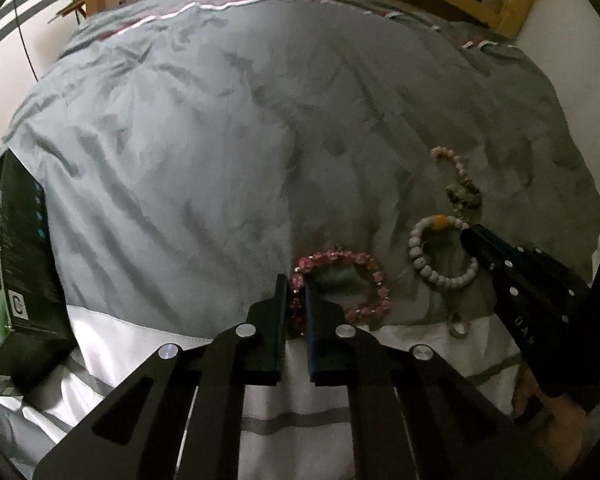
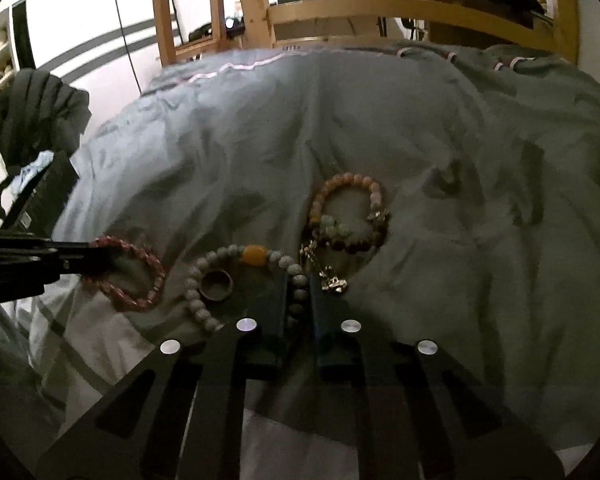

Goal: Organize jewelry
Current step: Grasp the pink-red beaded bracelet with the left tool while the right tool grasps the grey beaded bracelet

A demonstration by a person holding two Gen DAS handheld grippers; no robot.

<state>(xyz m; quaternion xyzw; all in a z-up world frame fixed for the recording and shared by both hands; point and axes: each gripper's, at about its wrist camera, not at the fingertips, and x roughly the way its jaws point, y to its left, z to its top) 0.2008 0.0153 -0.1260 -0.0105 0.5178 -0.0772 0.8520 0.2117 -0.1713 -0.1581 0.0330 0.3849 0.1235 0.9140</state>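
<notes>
Left claw (image 1: 296, 292) closed down to a narrow gap on near edge of pink bead bracelet (image 1: 364, 276), beads pinched between the fingers; bracelet lies flat on grey duvet (image 1: 220, 140), not lifted. Right claw (image 2: 299, 292) likewise nearly closed, fingers straddling right side of white bead bracelet (image 2: 204, 276) with the amber bead (image 2: 254, 255); strand runs between the fingers, looks gripped, though contact on both pads not clear. Both bracelets close to near edge of bed, just past white sheet band (image 1: 148, 328). Judged step: pickup of two bracelets at once, grips made or nearly made, lift not yet begun. Next move calls for straight-up lift with steady pinch; round beads on elastic likely to roll out of a shallow grip, soft duvet gives no firm backing. Small dark ring (image 2: 217, 285) sits inside white bracelet loop, touching or just beside its beads; may get dragged or flicked when strand rises. Gold chain with charms (image 2: 328, 276) lies just beside right claw tip, possibly touching the white strand; snag risk. Farther out, peach and brown bead bracelet (image 2: 348, 212) piled with more beads at its lower side, overlapping chain's upper end; cannot tell how many pieces in that cluster. Dark box (image 1: 24, 264) standing at left edge of bed, well apart from the jewelry; possibly the destination, cannot tell. Beyond: open wrinkled duvet, wooden bed frame (image 2: 340, 4), white wall.
</notes>
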